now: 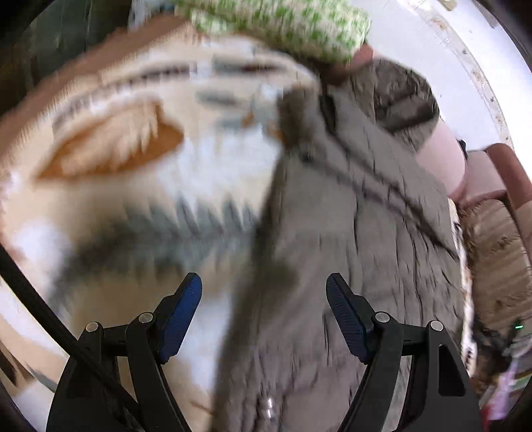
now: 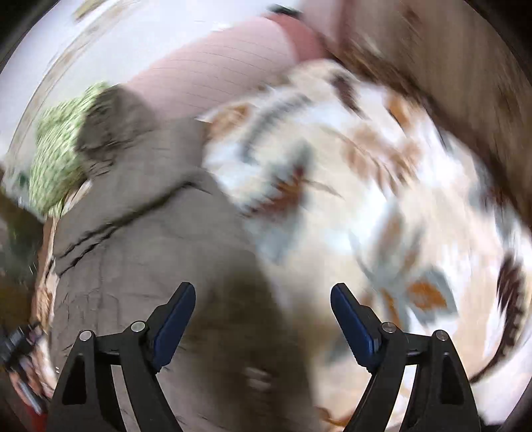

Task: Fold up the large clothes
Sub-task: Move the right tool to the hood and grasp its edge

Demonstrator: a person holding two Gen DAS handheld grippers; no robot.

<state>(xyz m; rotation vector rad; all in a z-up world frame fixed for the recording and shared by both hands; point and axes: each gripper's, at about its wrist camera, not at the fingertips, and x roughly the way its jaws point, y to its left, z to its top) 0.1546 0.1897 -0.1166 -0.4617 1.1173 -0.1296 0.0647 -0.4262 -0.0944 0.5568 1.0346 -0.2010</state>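
Note:
A grey quilted jacket (image 1: 365, 232) lies spread on a leaf-patterned bed cover (image 1: 133, 159). Its hood points to the far end. In the left wrist view my left gripper (image 1: 264, 292) is open and empty, held above the jacket's left edge. In the right wrist view the jacket (image 2: 139, 252) fills the left half and the cover (image 2: 365, 199) the right. My right gripper (image 2: 262, 299) is open and empty above the jacket's right edge. Both views are blurred by motion.
A green-and-white checked pillow (image 1: 282, 23) lies beyond the hood; it also shows in the right wrist view (image 2: 56, 159). A pink cushion (image 2: 226, 73) lies near the hood. A brown chair (image 1: 498, 239) stands to the right of the bed.

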